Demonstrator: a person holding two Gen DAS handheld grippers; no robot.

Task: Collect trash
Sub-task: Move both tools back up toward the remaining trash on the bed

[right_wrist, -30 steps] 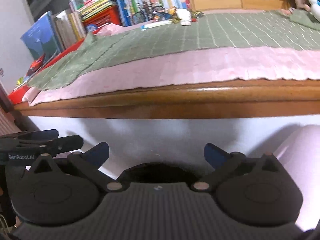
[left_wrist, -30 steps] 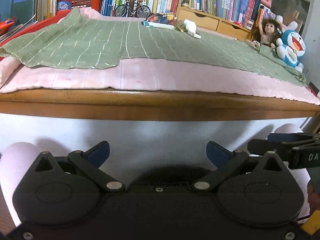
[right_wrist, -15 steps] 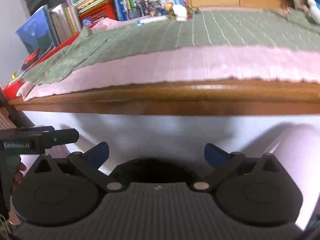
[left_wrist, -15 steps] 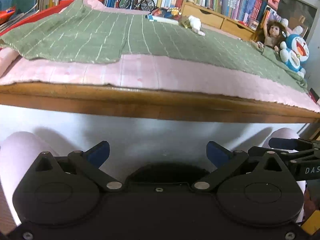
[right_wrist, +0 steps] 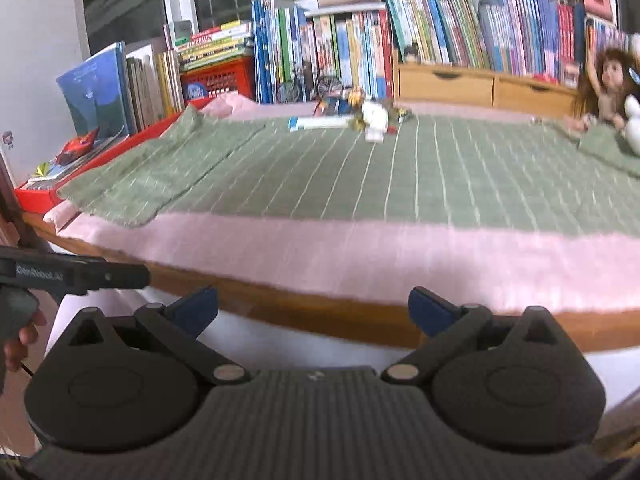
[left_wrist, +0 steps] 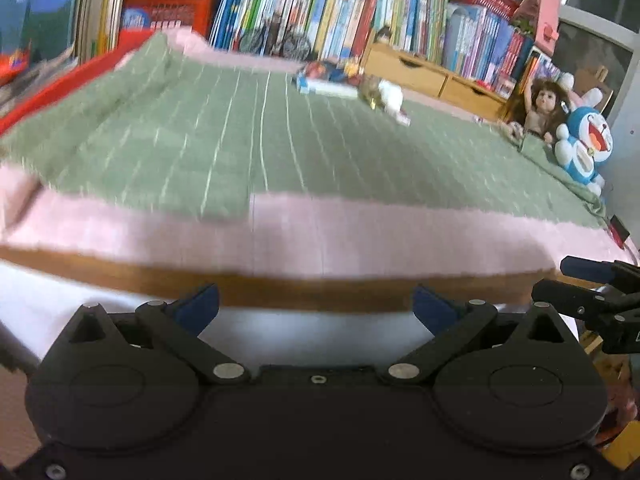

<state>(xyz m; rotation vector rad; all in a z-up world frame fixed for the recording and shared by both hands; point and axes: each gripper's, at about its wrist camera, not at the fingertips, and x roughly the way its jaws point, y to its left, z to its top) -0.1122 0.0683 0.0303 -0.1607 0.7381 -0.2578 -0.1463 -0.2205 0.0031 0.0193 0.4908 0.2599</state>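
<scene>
You are raising both wide, empty claws (left_wrist: 316,304) (right_wrist: 313,306) above the surface (right_wrist: 320,316) edge, bringing the far trash (right_wrist: 374,120) into view.

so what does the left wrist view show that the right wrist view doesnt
Only the left wrist view shows the blue cat plush beside the doll, and the right gripper from the side at its right edge.

Only the right wrist view shows the window, the red tray at the table's left end, and the left gripper from the side with a hand on it.

Both show the green cloth, the pile of trash at its far side, the doll, the books and the wooden drawers.
</scene>
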